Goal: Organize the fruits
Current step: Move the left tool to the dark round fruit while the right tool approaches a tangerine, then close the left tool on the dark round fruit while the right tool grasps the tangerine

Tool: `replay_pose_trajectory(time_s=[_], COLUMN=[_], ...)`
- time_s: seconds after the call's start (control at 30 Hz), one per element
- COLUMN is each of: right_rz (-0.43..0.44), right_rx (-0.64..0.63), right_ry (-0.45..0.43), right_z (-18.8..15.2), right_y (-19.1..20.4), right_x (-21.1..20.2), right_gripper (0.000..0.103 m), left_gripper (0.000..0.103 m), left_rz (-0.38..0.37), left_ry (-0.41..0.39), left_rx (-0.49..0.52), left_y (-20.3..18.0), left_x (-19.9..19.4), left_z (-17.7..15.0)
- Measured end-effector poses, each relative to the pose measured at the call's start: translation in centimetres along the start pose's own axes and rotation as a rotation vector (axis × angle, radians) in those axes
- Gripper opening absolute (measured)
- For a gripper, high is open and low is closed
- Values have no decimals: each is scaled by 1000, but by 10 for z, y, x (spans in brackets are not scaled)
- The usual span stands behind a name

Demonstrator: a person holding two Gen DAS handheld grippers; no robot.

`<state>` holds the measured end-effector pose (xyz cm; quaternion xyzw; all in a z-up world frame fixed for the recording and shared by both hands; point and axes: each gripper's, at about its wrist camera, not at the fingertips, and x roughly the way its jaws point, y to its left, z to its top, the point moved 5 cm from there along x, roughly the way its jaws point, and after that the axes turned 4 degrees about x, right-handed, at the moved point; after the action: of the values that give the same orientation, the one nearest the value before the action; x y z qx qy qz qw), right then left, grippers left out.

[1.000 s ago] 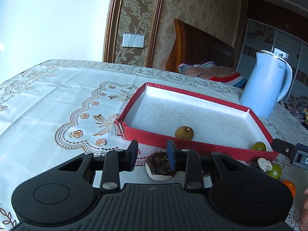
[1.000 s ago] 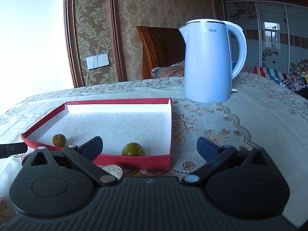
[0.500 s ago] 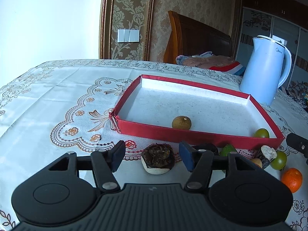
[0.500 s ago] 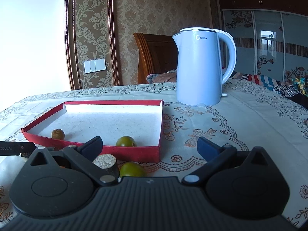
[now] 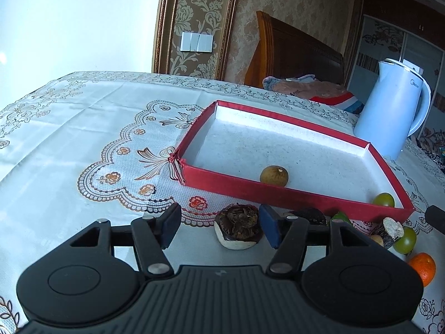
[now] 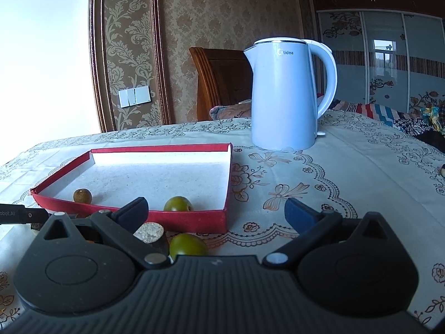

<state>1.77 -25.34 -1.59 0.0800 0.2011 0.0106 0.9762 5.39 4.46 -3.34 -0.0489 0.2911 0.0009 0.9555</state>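
My left gripper [image 5: 219, 228] stands open low over the tablecloth. A dark halved fruit with a white rind [image 5: 239, 226] lies on the cloth between its fingers, close to the right pad, and is not gripped. Just beyond is the red tray [image 5: 278, 194], which holds a brown round fruit [image 5: 274, 176] and a green fruit [image 5: 383, 200]. My right gripper [image 6: 217, 211] is wide open with nothing in it, in front of the tray's [image 6: 189, 220] near wall. A green fruit [image 6: 187, 245] and a cut piece with a beige top [image 6: 150, 232] lie under its left finger.
More loose fruit lies in front of the tray: a dark one [image 5: 308, 215], a green one [image 5: 406, 240] and an orange [image 5: 422, 267]. A pale blue kettle [image 6: 283, 94] stands behind the tray's right corner. A wooden chair back [image 6: 222, 83] rises past the table's far edge.
My left gripper's jaws have spread apart, and the dark halved fruit now lies in the gap. The right gripper has drawn back slightly, bringing the green fruit before the tray into view.
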Motion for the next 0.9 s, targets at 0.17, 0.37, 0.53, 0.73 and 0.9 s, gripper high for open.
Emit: replay_pose_trajectory(time_s=[0.17, 0.37, 0.53, 0.73, 0.9], right_rz=[16, 31, 33, 68, 69], right_rx=[9, -51, -186, -252, -236], right_ry=[49, 94, 104, 176, 203], right_z=[-13, -26, -33, -36, -37], right_y=[-20, -30, -8, 19, 21], right_x=[-18, -37, -35, -20, -14], right_gripper=[103, 103, 102, 85, 77], left_gripper=[61, 61, 61, 61, 61], left_rz=[2, -8, -8, -12, -15], left_ry=[9, -3, 13, 10, 18], left_rx=[15, 3, -12, -18, -19], left_y=[-2, -1, 2, 3, 3], left_x=[1, -2, 0, -1, -1], left_z=[-1, 0, -1, -1, -1])
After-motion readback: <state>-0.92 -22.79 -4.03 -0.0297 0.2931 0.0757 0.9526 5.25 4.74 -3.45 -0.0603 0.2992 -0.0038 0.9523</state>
